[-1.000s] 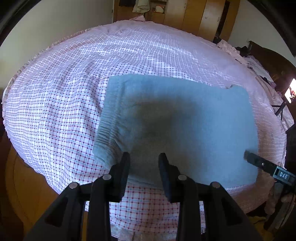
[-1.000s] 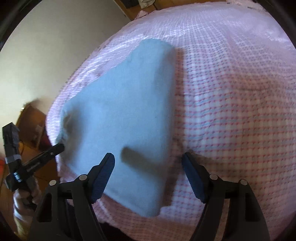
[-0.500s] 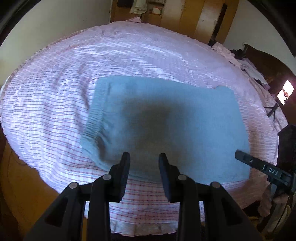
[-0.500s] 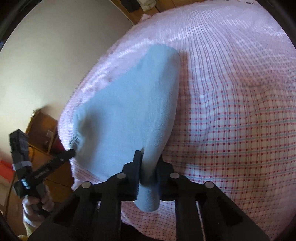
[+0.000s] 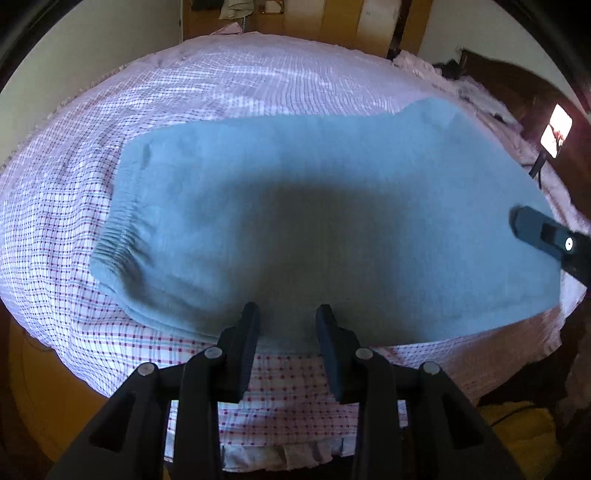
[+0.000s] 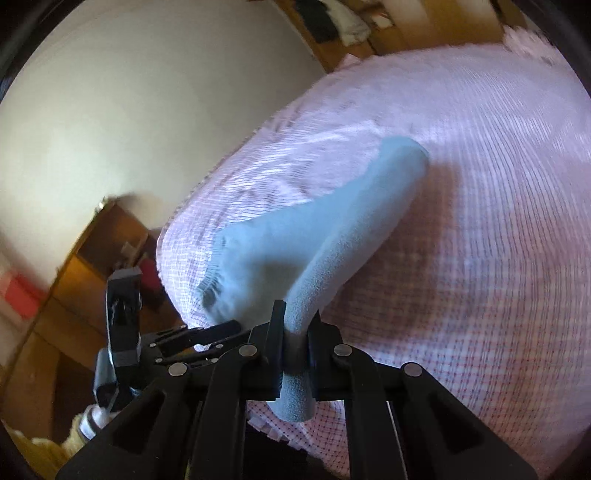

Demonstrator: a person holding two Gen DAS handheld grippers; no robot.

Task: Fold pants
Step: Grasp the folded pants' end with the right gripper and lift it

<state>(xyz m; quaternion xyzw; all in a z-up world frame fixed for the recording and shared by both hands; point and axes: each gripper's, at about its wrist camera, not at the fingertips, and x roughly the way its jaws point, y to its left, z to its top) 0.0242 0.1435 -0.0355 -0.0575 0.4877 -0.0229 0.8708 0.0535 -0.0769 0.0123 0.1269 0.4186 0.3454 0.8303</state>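
The light blue pants (image 5: 314, 229) lie folded on the checked bedspread (image 5: 55, 206), waistband at the left. My left gripper (image 5: 288, 321) is open at the near edge of the pants, fingers apart and holding nothing. My right gripper (image 6: 295, 332) is shut on the right end of the pants (image 6: 332, 251) and lifts that end off the bed. The right gripper also shows at the right of the left wrist view (image 5: 546, 236). The left gripper shows low at the left of the right wrist view (image 6: 207, 332).
The pink and white checked bedspread (image 6: 480, 221) covers the bed. Wooden wardrobes (image 5: 332, 18) stand behind it. A wooden cabinet (image 6: 85, 266) stands by the bed's left side. A bright phone screen (image 5: 556, 131) is at the far right.
My right gripper shut on the right end of the pants and has raised it off the bed. My left gripper stayed open at the near edge and moved closer to the fabric.
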